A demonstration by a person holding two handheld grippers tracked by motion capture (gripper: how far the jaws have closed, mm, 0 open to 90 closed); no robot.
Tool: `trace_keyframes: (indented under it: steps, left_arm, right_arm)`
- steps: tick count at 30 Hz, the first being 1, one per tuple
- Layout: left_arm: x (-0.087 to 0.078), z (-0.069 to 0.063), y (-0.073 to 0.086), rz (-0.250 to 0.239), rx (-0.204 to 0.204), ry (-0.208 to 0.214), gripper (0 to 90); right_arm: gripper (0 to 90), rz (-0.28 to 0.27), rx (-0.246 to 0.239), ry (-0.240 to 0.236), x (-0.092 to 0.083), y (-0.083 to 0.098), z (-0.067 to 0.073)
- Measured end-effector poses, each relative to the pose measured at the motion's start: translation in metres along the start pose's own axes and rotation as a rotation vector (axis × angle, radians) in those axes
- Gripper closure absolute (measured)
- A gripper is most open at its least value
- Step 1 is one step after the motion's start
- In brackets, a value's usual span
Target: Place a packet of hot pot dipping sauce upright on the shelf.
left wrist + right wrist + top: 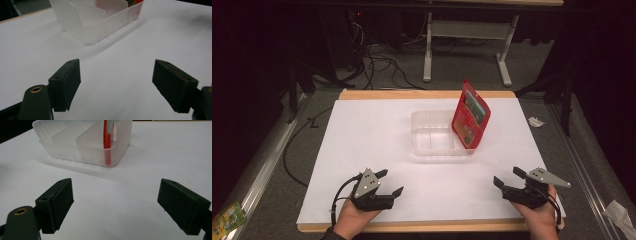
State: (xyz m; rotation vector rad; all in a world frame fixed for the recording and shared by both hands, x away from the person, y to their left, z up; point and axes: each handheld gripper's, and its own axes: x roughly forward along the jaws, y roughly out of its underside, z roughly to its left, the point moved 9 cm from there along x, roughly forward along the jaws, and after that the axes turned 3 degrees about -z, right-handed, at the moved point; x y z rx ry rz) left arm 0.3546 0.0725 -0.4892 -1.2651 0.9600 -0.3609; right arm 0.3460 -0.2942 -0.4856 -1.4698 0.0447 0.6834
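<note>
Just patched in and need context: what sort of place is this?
Probably a lab or recording workspace: a white-covered table in a dark room, loose cables on the floor, and a desk frame behind.

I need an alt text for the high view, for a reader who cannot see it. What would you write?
A clear plastic container sits mid-table on a white table surface, with a red packet standing tilted at its right end. Near the front edge, a person's hands hold the left gripper and right gripper, both open and empty.

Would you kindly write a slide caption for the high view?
Both open grippers, left and right, rest near a clear divided container holding an upright red packet.
</note>
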Motion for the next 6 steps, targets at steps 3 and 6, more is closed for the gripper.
trace_keyframes:
  steps: [3,6]
  left_arm:
    - [-0.0010,-0.0022,0.0022,0.014,0.024,0.005,22.9]
    - [-0.0020,0.0002,0.0026,0.008,0.010,0.005,22.6]
  right_arm:
    - [13.4,0.002,-0.008,-0.001,0.0007,0.0023,-0.0006]
    - [13.7,0.000,0.001,0.010,0.0000,0.0018,-0.0044]
